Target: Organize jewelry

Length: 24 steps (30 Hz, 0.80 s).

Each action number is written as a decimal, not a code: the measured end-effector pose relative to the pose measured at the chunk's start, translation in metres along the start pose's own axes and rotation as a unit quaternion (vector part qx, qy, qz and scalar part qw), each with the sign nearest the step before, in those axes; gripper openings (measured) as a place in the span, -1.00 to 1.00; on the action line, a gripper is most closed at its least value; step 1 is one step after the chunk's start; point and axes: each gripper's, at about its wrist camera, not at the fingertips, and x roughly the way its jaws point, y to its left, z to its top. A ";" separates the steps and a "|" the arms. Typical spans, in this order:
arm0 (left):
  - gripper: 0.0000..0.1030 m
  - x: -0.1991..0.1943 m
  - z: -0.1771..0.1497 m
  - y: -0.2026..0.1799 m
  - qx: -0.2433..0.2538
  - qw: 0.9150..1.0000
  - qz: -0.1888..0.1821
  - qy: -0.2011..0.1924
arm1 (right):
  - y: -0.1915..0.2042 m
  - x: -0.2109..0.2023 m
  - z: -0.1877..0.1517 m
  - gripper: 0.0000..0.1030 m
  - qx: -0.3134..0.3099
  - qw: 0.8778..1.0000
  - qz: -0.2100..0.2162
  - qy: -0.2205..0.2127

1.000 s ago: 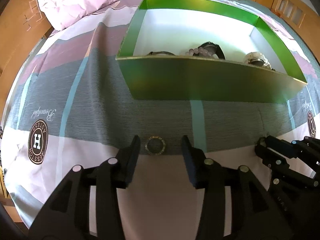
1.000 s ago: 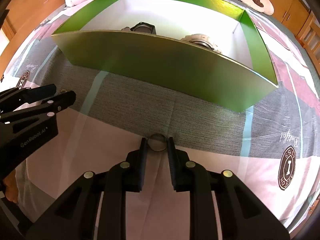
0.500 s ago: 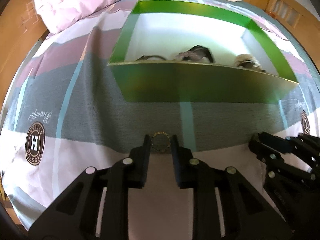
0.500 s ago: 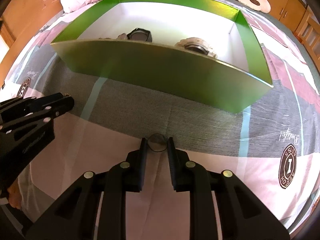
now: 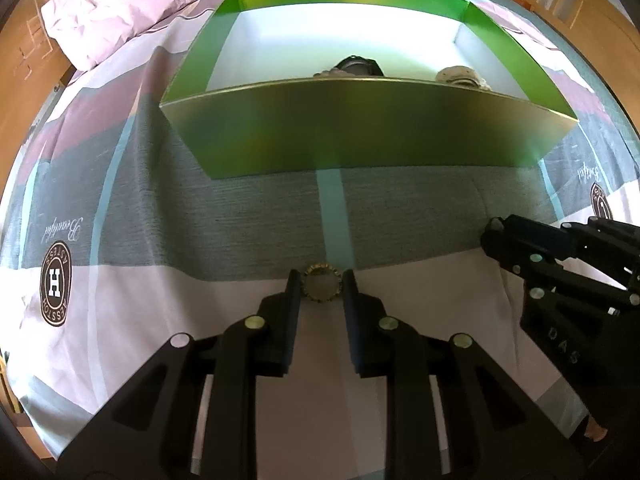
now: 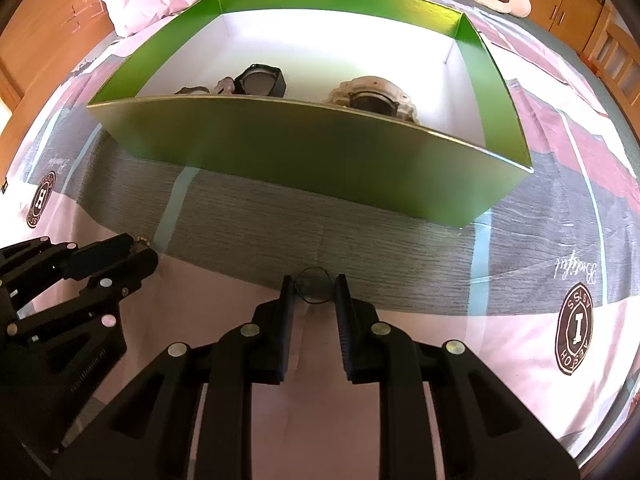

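On the bed, the left gripper [image 5: 321,285] has its two black fingers closed narrow on a small gold ring [image 5: 321,287] with a toothed edge, and the ring sits just between the fingertips, above the place where the grey band of the bedsheet [image 5: 248,216] meets the pale pink part. The right gripper [image 6: 315,287] is beside it, to the right, and it also stands narrow: it holds a thin dark ring [image 6: 314,285] of wire between its fingertips, over the same edge of the grey band. The two tools are near to each other but apart. Farther on the bed stands a big green box [image 6: 304,160], open on top and white inside, with its near wall toward both grippers. Inside, close behind this near wall, I see a black bracelet [image 6: 259,80] with some pale beads [image 6: 224,85] just left of it, and to the right a beige bracelet [image 6: 372,98] with a dark centre. The near wall hides their lower parts. At the far left of the bed lies a crumpled pink quilt [image 5: 132,12], and the sheet carries round brown logos [image 6: 575,330].
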 end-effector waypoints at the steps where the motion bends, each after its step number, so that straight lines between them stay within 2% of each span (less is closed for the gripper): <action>1: -0.54 -0.002 0.002 0.003 -0.003 1.000 -0.010 0.001 | -0.003 -0.002 0.001 -0.59 0.004 1.000 0.011 -0.004; 2: -0.47 -0.005 0.004 0.010 -0.015 0.999 -0.037 0.002 | -0.005 -0.004 0.001 -0.54 0.010 1.000 0.021 -0.006; 4: -0.12 -0.013 0.009 0.028 -0.045 0.996 -0.071 -0.004 | -0.012 -0.010 0.004 -0.44 0.028 0.999 0.036 -0.012; 9: -0.10 -0.029 0.013 0.078 -0.116 0.989 -0.087 -0.019 | -0.031 -0.022 0.008 -0.43 0.055 0.998 0.034 -0.025; 12: -0.11 -0.026 0.013 0.085 -0.137 0.986 -0.089 -0.012 | -0.037 -0.018 0.005 -0.43 0.058 0.998 0.031 -0.011; 15: -0.10 -0.019 0.014 0.069 -0.113 0.990 -0.083 -0.008 | -0.032 -0.012 0.003 -0.43 0.040 0.999 0.029 0.002; 19: -0.06 -0.012 0.009 0.028 -0.041 0.997 -0.065 -0.008 | -0.018 -0.010 -0.001 -0.43 0.018 1.000 0.024 0.006; 24: -0.06 0.000 0.005 0.002 0.002 0.999 -0.039 -0.002 | -0.005 -0.007 -0.003 -0.43 -0.003 1.000 0.018 0.009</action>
